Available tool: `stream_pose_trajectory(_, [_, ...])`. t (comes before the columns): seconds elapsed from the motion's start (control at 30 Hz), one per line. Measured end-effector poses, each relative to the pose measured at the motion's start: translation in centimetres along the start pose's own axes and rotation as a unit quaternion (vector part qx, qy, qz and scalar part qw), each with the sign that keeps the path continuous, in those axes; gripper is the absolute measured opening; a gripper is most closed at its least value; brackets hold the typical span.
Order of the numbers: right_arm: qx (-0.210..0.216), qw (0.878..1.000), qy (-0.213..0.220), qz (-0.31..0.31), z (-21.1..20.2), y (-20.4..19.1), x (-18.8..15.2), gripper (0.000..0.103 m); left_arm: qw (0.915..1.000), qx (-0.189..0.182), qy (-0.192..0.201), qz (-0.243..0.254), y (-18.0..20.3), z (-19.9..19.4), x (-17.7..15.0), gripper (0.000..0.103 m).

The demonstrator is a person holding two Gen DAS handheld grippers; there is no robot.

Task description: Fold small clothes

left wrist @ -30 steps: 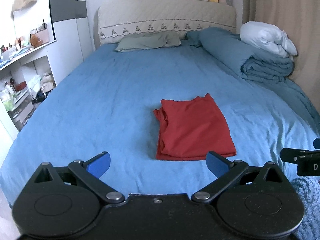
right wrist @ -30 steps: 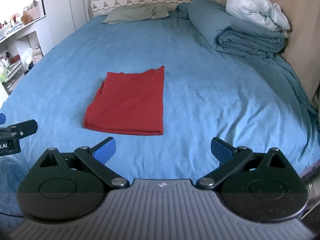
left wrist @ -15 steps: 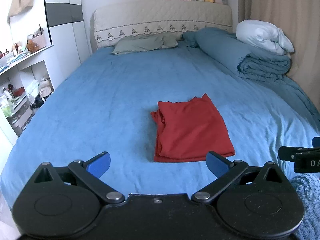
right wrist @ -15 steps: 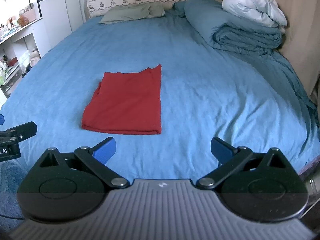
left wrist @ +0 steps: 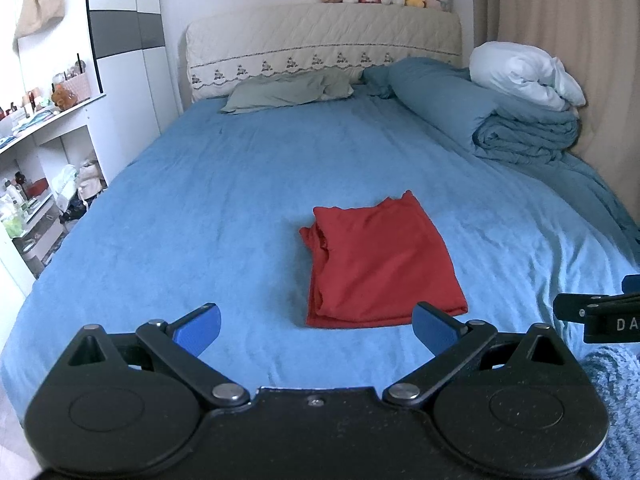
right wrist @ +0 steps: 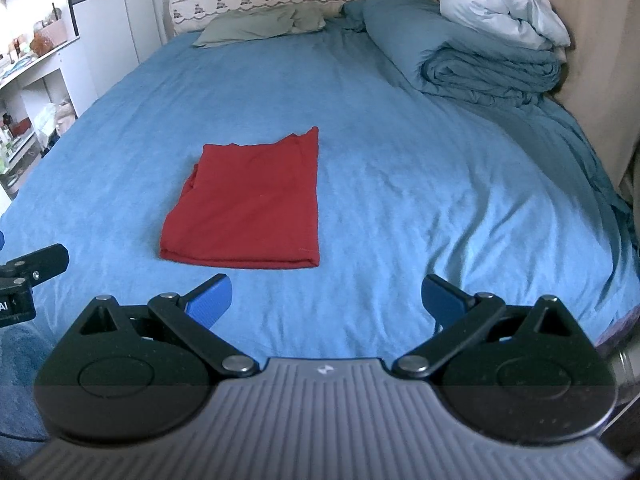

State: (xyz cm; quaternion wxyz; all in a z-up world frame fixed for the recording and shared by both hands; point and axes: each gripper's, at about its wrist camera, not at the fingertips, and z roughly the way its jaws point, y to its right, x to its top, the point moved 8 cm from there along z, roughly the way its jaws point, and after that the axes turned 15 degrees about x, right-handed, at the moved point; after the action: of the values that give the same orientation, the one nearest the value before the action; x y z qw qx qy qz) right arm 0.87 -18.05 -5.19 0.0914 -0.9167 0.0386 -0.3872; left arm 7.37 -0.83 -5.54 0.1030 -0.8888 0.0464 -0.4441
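Note:
A red garment (left wrist: 380, 264) lies folded into a flat rectangle on the blue bed sheet (left wrist: 200, 220), near the bed's foot. It also shows in the right wrist view (right wrist: 252, 204). My left gripper (left wrist: 316, 328) is open and empty, held just short of the garment's near edge. My right gripper (right wrist: 326, 300) is open and empty, short of the garment and to its right. Neither touches the cloth. Part of the right gripper (left wrist: 600, 316) shows at the left wrist view's right edge.
A rolled blue duvet (left wrist: 500, 120) with a white pillow (left wrist: 524, 72) lies at the back right. A grey-green pillow (left wrist: 288, 92) sits at the headboard. White shelves (left wrist: 44, 152) with clutter stand left of the bed. A curtain (left wrist: 580, 60) hangs at the right.
Both grippers have drawn back and tilted up a little from the folded garment. They stay open. The garment has not moved.

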Motion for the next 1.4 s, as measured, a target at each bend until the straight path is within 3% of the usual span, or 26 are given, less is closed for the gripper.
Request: stream_pose_trajectory(1.4, [-0.007, 1.0, 0.0, -0.002, -0.29, -0.35, -0.1, 0.103, 0.9999, 0.009, 0.005, 0.004, -0.08, 0.27, 0.19, 0.103])
